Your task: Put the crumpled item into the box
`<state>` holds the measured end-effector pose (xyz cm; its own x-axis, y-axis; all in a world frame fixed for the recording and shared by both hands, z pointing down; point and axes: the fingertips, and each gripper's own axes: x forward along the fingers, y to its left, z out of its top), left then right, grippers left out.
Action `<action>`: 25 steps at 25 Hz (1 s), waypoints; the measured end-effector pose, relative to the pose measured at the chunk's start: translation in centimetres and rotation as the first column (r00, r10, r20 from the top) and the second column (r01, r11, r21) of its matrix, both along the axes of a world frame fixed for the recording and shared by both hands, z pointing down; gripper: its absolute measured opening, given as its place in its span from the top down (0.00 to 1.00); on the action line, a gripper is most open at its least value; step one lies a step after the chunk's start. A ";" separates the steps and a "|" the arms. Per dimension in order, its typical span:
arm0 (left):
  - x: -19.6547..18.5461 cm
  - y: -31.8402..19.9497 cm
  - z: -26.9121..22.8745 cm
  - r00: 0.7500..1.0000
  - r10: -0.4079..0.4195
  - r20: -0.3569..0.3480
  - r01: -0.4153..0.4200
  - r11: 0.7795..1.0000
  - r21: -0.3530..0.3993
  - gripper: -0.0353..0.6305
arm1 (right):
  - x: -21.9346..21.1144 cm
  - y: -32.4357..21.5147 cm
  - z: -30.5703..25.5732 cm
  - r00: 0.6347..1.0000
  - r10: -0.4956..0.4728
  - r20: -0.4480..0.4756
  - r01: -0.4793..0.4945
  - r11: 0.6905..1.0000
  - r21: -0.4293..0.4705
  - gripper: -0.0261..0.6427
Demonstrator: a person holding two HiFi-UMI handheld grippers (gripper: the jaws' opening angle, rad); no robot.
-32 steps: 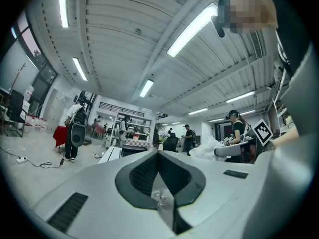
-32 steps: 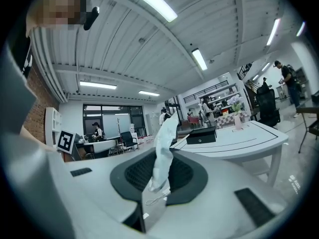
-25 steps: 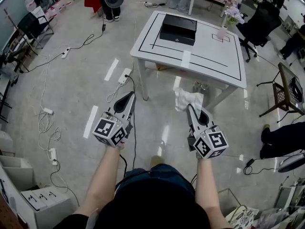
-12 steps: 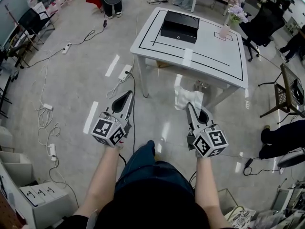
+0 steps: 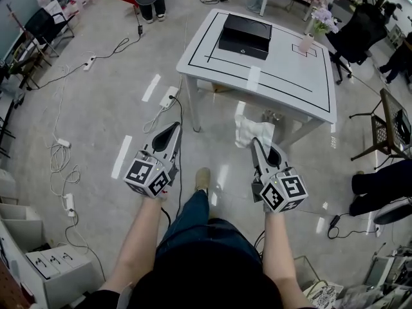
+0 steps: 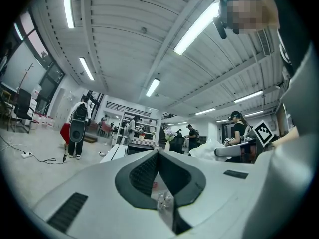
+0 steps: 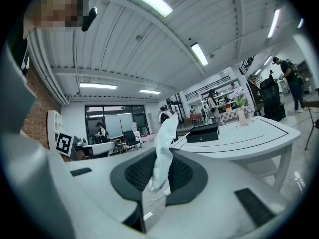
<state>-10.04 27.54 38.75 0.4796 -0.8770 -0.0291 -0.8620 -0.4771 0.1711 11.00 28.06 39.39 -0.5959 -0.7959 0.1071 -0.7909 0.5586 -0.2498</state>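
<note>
Still clamped: crumpled item (image 5: 248, 131) (white, limp) in right gripper (image 5: 253, 144), over floor, short of table (image 5: 283, 82). Left gripper (image 5: 175, 129) jaws together, empty. Since a second ago, foot (image 5: 203, 178) stepped forward; walk toward box (image 5: 243, 36) under way, drop pending.

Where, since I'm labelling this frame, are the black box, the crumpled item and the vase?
black box (image 5: 244, 35), head view, on its lid.
crumpled item (image 5: 250, 132), head view, on its white middle.
vase (image 5: 307, 44), head view, on its pink body.
</note>
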 end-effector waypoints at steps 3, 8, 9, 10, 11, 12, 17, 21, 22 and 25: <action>0.3 -1.5 -0.2 1.000 0.007 -0.006 -0.007 1.000 0.007 0.94 | 0.1 -1.4 -0.3 1.000 0.003 0.002 -0.003 1.000 0.004 0.89; 1.1 -3.9 -0.3 0.999 0.029 -0.015 -0.028 1.000 0.014 0.94 | 0.2 -3.5 -0.4 1.000 0.012 0.012 -0.012 1.000 0.012 0.89; 1.3 -4.5 -0.2 0.999 0.031 -0.018 -0.031 0.999 0.014 0.94 | 0.2 -4.0 -0.5 1.000 0.012 0.013 -0.012 1.000 0.013 0.88; 1.4 -5.1 -0.2 0.999 0.033 -0.021 -0.033 0.999 0.014 0.94 | 0.3 -4.4 -0.6 1.000 0.012 0.012 -0.012 1.000 0.014 0.89; 1.5 -5.8 -0.3 0.999 0.035 -0.024 -0.034 0.999 0.016 0.94 | 0.3 -4.9 -0.6 1.000 0.012 0.011 -0.013 1.000 0.015 0.89; 1.7 -6.4 -0.4 0.999 0.037 -0.025 -0.037 0.999 0.018 0.94 | 0.4 -5.4 -0.7 1.000 0.013 0.010 -0.013 1.000 0.015 0.89; 3.0 -9.2 -0.8 0.998 0.062 -0.014 -0.062 0.998 0.023 0.94 | 1.3 -8.1 -0.8 1.000 0.028 0.014 -0.028 1.000 0.009 0.89; 3.2 -11.7 -0.6 0.998 0.063 -0.011 -0.063 0.998 0.012 0.94 | 1.3 -10.4 -0.6 1.000 0.018 0.014 -0.018 1.000 -0.001 0.88; 3.2 -12.3 -0.6 0.998 0.064 -0.011 -0.064 0.998 0.010 0.94 | 1.4 -11.0 -0.5 1.000 0.017 0.015 -0.017 1.000 -0.003 0.89; 3.5 -14.1 -0.6 0.997 0.074 -0.006 -0.074 0.997 0.004 0.94 | 1.5 -12.9 -0.6 1.000 0.020 0.021 -0.020 1.000 -0.007 0.88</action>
<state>-6.52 13.48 38.13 0.5431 -0.8389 -0.0357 -0.8232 -0.5404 0.1740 12.48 15.15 38.78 -0.5819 -0.8070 0.1002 -0.7966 0.5409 -0.2699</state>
